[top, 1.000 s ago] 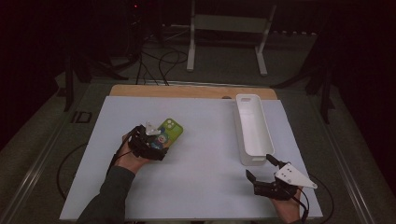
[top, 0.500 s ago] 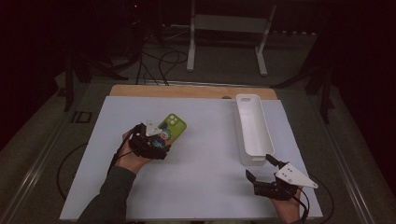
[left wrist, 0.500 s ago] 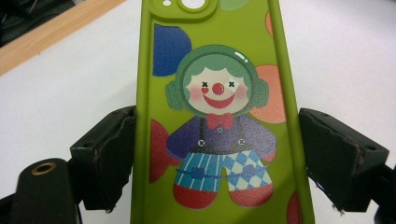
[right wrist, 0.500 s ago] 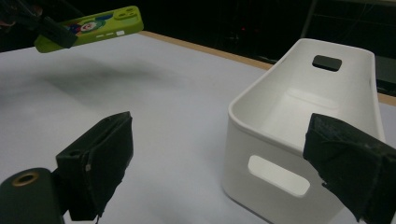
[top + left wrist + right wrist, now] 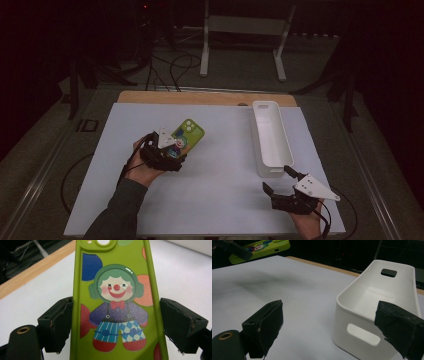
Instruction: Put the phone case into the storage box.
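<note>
A lime-green phone case (image 5: 190, 133) printed with a clown sits between the jaws of my left gripper (image 5: 174, 147), left of the table's middle. In the left gripper view both black pads press the case's (image 5: 117, 302) long edges, so my left gripper (image 5: 115, 322) is shut on it, and white table shows beneath. My right gripper (image 5: 276, 178) rests at the front right with its jaws open and nothing between them. In the right gripper view those open jaws (image 5: 329, 305) face the near end of a white bin (image 5: 362, 332), and the case (image 5: 262, 247) shows far off at top left.
The long white bin (image 5: 272, 169) lies lengthwise at the right of the white table sheet (image 5: 225, 195), with handle cut-outs at its ends and nothing in the part I see. A wooden strip (image 5: 200, 97) runs along the far edge. Dark floor, cables and stand legs lie beyond.
My left gripper has risen a little with the phone case in it, drifting slightly right in the high view. The right gripper has stayed put.
</note>
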